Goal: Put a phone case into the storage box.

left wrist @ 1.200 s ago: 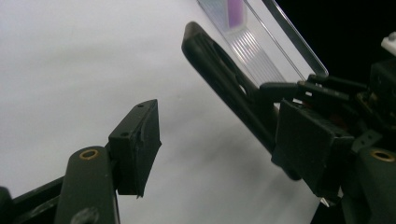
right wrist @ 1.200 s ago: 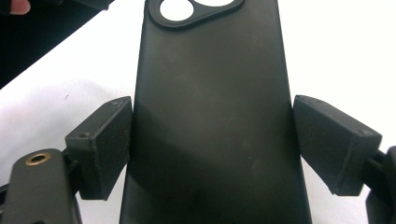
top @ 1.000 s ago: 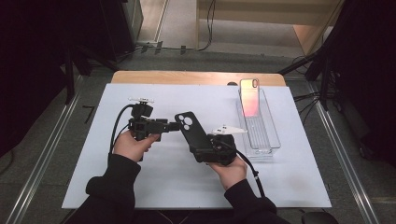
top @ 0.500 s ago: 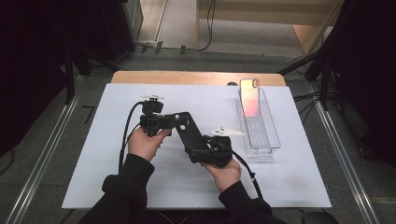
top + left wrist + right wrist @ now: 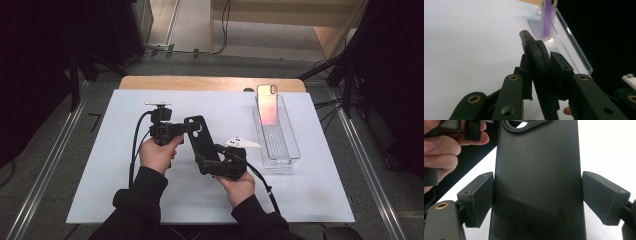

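Both claws (image 5: 186, 131) (image 5: 207, 159) clamp the black phone case (image 5: 200, 142).

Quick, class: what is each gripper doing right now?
Left gripper: jaws have just been closing, shut on the top edge of the black phone case.
Right gripper: shut across the case's width.

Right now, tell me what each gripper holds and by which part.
Both hold the black phone case. The right gripper clamps its two long sides near the lower end; the left gripper, whose jaws have just closed, pinches its camera-end edge.
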The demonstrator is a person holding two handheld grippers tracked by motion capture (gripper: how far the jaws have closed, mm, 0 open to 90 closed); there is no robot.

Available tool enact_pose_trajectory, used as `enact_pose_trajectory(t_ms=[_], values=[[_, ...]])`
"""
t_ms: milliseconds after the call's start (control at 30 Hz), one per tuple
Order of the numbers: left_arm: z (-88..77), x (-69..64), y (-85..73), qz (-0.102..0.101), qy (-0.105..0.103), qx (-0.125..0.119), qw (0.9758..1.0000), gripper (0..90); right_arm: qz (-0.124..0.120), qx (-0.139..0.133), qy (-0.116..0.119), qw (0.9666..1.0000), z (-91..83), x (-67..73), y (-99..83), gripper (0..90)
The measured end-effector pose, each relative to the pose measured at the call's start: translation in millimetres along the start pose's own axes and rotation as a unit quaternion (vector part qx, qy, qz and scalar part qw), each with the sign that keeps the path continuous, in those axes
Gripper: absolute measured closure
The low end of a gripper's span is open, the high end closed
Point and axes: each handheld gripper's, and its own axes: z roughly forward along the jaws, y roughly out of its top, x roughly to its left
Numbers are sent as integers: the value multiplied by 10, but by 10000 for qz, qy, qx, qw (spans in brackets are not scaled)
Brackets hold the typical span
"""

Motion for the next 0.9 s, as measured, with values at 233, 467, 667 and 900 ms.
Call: enact_pose_trajectory(t_ms=[233, 467, 667, 900], values=[[-54, -48, 5, -18, -196, -60, 9998, 818, -314, -140, -27, 9994, 20, 27, -8, 109], [-70, -108, 22, 139, -151, 9, 9998, 832, -380, 93, 69, 9992, 70, 33, 11, 66], [-121, -122, 33, 244, -119, -126, 9996, 830, -435, 326, 254, 9982, 74, -4, 87, 0], [-170, -157, -5, 766, 184, -338, 9963, 828, -542, 656, 437, 9954, 58, -13, 139, 0]])
